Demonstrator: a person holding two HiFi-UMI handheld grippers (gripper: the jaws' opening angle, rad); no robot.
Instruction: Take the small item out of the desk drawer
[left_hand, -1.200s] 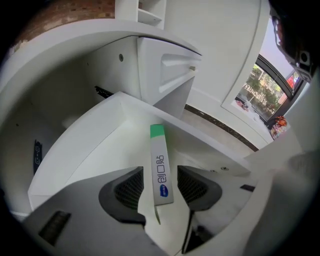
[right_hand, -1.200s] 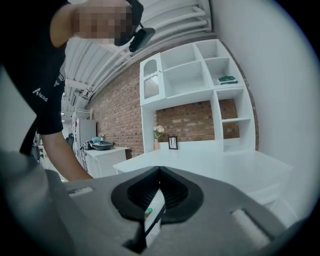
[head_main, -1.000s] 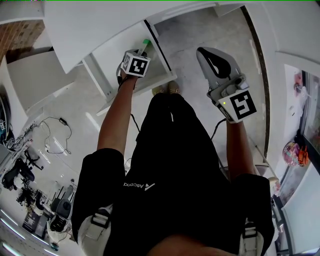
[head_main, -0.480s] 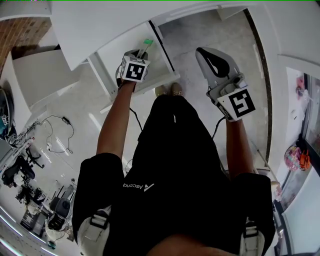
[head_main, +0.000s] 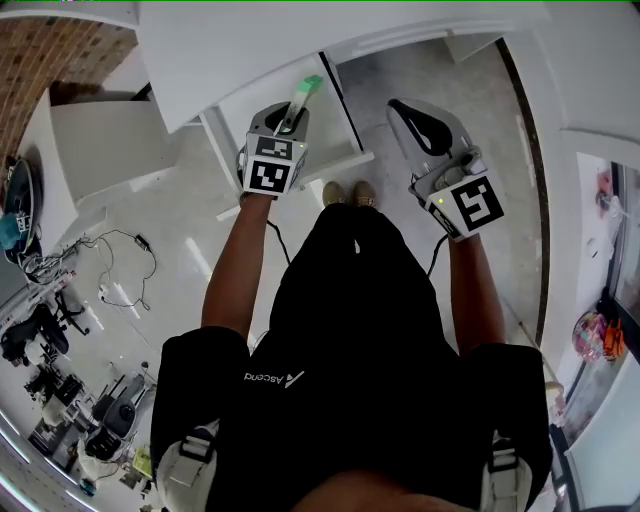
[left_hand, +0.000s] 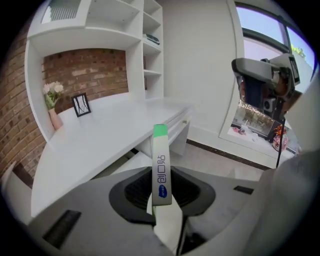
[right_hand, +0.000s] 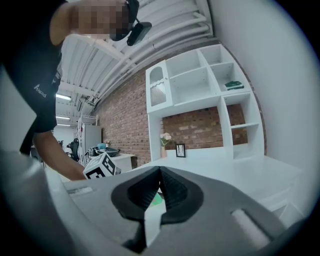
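Observation:
My left gripper (head_main: 293, 118) is shut on a slim white stick packet with a green tip (head_main: 303, 98). It holds the packet above the open white drawer (head_main: 335, 150) of the desk (head_main: 300, 40). In the left gripper view the packet (left_hand: 160, 170) stands upright between the pads of the left gripper (left_hand: 161, 200), with the desk top (left_hand: 100, 135) and drawer front (left_hand: 176, 127) behind it. My right gripper (head_main: 412, 112) hangs over the floor to the right of the drawer. Its jaws meet with nothing between them, as the right gripper (right_hand: 160, 192) view shows.
A vase of flowers (left_hand: 52, 107) and a small picture frame (left_hand: 81, 105) stand at the back of the desk, under white shelves (left_hand: 150, 45). Cables (head_main: 110, 270) and office chairs lie on the floor at the left. The person's shoes (head_main: 345, 192) are by the drawer's front.
The left gripper has risen and shifted right with the packet, out of the drawer. The right gripper has barely moved.

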